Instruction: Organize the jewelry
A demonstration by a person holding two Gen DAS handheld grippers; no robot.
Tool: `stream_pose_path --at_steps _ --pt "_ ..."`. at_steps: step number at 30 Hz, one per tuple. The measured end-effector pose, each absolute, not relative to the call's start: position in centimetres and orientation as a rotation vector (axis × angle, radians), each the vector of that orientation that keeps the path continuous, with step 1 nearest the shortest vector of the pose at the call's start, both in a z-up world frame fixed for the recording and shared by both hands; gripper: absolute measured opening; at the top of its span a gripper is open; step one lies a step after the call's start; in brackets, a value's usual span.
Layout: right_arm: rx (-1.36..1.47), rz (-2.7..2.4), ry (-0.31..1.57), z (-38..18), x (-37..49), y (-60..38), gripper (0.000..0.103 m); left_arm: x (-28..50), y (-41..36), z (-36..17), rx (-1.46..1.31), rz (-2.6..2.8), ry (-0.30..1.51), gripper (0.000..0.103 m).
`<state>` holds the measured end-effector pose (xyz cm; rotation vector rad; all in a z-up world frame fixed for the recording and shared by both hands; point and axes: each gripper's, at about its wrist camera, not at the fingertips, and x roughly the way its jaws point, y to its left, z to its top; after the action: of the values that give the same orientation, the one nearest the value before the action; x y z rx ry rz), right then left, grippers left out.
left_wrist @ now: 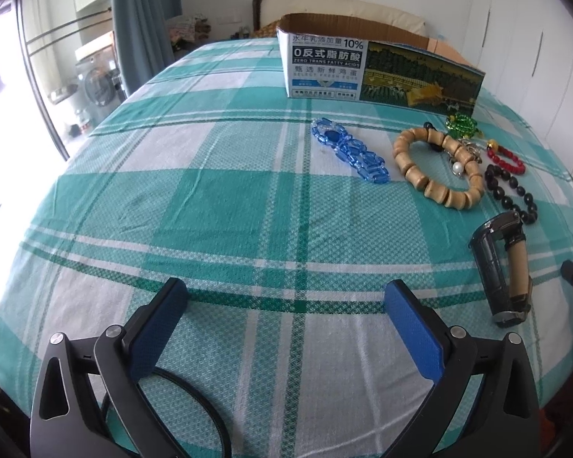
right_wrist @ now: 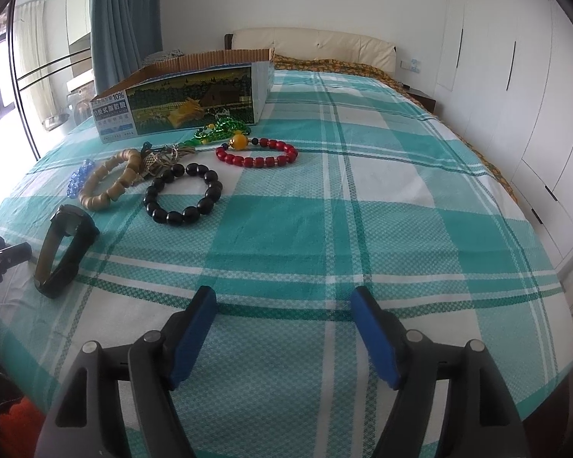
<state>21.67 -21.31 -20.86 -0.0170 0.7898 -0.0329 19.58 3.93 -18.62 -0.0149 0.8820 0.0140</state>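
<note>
Left tongs (left_wrist: pixel 286 297) spread wide over the bed (left_wrist: pixel 217 206) with its green-and-white checked sheet, nothing between the blue pads. Right tongs (right_wrist: pixel 282 303) likewise apart and empty, low over bare sheet.

Ahead of the left tongs and to their right — a blue glass bracelet (left_wrist: pixel 349 150), then a tan wooden-bead bracelet (left_wrist: pixel 437 164) just beside it, a silver charm with a pearl (left_wrist: pixel 457 160) lying inside the wooden ring. Further right, a black-bead bracelet (left_wrist: pixel 510 192) and a red-bead bracelet (left_wrist: pixel 506 160), green beads (left_wrist: pixel 461 122) behind them. Nearest on the right, a black watch (left_wrist: pixel 502 267) standing on its side, strap closed in a loop.

Ahead of the right tongs and to their left, the same cluster, with the black-bead bracelet nearest its middle and the red one beyond. Behind all of it, an open cardboard box (left_wrist: pixel 382 65) upright on the sheet, close behind the green beads.
</note>
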Motion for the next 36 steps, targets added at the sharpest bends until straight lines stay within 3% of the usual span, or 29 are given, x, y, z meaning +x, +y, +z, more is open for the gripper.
stream_pose_path --at_steps 10,36 --pt "-0.013 -0.036 0.79 -20.94 21.83 -21.17 0.081 19.6 3.75 -18.65 -0.022 0.031 0.882 0.103" --pt "-0.014 -0.043 0.789 -20.97 21.9 -21.26 0.082 19.26 3.6 -18.7 -0.028 0.044 0.866 0.103"
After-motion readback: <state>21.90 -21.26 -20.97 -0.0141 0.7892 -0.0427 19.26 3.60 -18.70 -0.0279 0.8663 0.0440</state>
